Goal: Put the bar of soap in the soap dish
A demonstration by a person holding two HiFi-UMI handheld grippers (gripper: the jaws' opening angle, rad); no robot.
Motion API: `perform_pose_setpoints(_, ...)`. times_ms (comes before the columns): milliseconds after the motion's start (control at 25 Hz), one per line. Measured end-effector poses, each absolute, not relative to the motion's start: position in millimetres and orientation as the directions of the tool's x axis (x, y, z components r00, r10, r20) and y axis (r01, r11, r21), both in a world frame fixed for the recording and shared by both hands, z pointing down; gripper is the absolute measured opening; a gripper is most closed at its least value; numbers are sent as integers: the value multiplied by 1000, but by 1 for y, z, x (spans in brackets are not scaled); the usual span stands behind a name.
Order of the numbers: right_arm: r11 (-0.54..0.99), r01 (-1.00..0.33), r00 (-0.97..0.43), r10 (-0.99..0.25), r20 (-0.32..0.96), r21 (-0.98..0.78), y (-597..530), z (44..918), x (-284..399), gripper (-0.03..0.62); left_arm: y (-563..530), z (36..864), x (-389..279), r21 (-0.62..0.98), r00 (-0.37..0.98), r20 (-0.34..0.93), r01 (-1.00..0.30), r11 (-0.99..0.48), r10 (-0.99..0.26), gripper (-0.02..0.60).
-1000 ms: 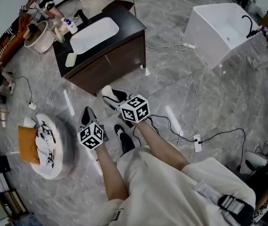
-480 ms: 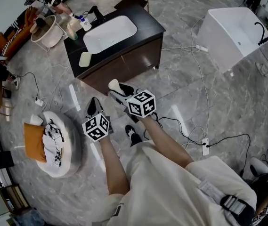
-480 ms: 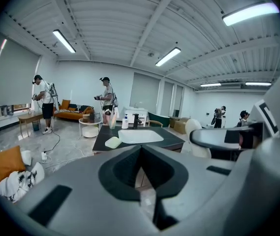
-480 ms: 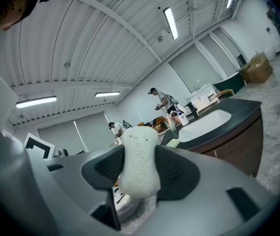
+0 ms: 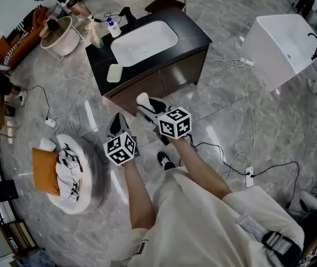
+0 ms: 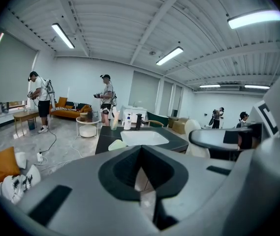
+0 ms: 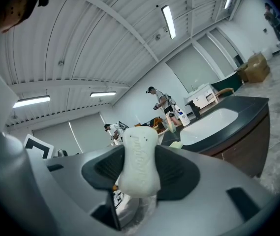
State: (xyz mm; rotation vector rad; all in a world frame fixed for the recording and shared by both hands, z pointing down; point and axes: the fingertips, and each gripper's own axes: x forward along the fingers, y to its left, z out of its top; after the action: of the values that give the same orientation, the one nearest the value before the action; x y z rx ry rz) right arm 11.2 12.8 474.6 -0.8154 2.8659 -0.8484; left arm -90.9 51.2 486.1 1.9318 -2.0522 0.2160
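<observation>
A white bar of soap [image 7: 139, 161] stands upright between the jaws of my right gripper [image 7: 138, 181], which is shut on it. In the head view the right gripper [image 5: 147, 105] with the soap [image 5: 142, 99] hangs over the floor, just short of the dark vanity [image 5: 194, 35]. The pale green soap dish [image 5: 114, 73] sits on the vanity's front left corner, left of the white sink [image 5: 144, 40]; it also shows as the soap dish [image 7: 175, 144] and the soap dish [image 6: 116, 144]. My left gripper [image 5: 117, 124] is beside the right one, and the left gripper [image 6: 140, 173] is shut with nothing in it.
A pump bottle [image 5: 112, 28] and a black faucet [image 5: 128, 16] stand at the vanity's back. A white tub [image 5: 283, 43] is at the right. Cables and a power strip [image 5: 249, 177] lie on the floor. A round pouf [image 5: 72, 174] with an orange cushion lies at left. People stand in the background.
The vanity and soap dish have come nearer and shifted right in the head view as the person stepped toward them. Both grippers keep their hold and spacing.
</observation>
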Motion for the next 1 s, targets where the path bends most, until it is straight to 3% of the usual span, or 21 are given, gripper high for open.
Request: perform_pose_setpoints(1000, 648, -558, -796, -595, 113, -519, -21, 480, -48, 196, 8, 502, -152, 137, 70, 337, -990, -25, -939, 5)
